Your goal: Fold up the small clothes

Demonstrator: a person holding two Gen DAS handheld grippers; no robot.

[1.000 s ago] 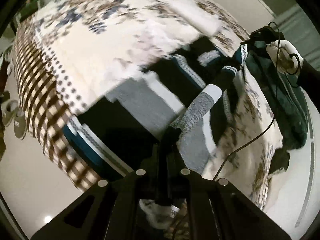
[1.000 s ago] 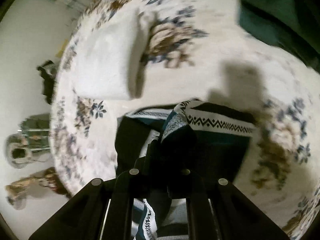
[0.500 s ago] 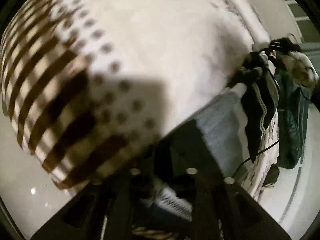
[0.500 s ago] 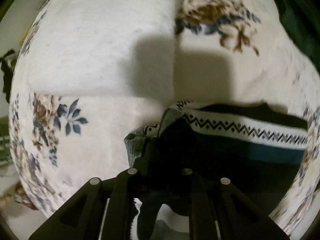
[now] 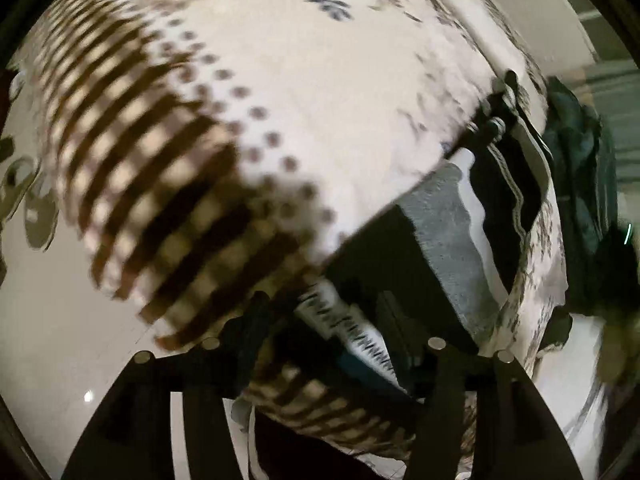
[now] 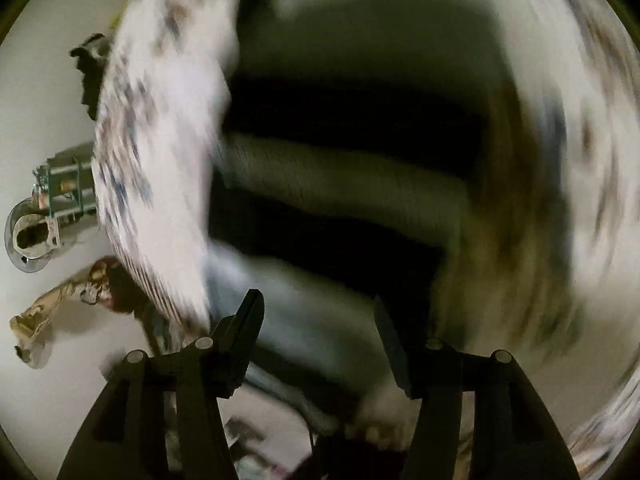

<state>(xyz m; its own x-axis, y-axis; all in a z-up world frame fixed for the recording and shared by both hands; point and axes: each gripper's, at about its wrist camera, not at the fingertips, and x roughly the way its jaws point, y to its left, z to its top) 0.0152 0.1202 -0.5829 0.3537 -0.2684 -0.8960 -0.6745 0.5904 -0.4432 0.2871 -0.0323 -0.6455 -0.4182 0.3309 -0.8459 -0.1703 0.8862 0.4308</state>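
Left wrist view: the left gripper (image 5: 320, 332) has its two fingers spread wide, with nothing clamped between them; the patterned band of the folded garment (image 5: 448, 240) lies in the gap just ahead of them. The garment, a knit piece with black, grey and white stripes and a zigzag border, lies flat on the bedspread (image 5: 320, 92), near the edge of the bed. The bedspread is cream with blue-and-brown floral print and a brown striped and dotted border (image 5: 160, 184). A dark green cloth (image 5: 580, 176) hangs beside the far edge of the bed, just beyond the garment. Pale floor (image 5: 60, 340) shows at lower left.

Right wrist view: the right gripper (image 6: 320, 320) is likewise spread wide and holds nothing. The frame is heavily motion-blurred. Ahead of the fingers a dark, banded shape (image 6: 340, 184), probably the same garment, lies on the floral bedspread (image 6: 160, 160). Blur prevents telling its fold or exact outline. At left, on the floor, stand a metal-framed object (image 6: 64, 184) and a crumpled tan item (image 6: 60, 300).
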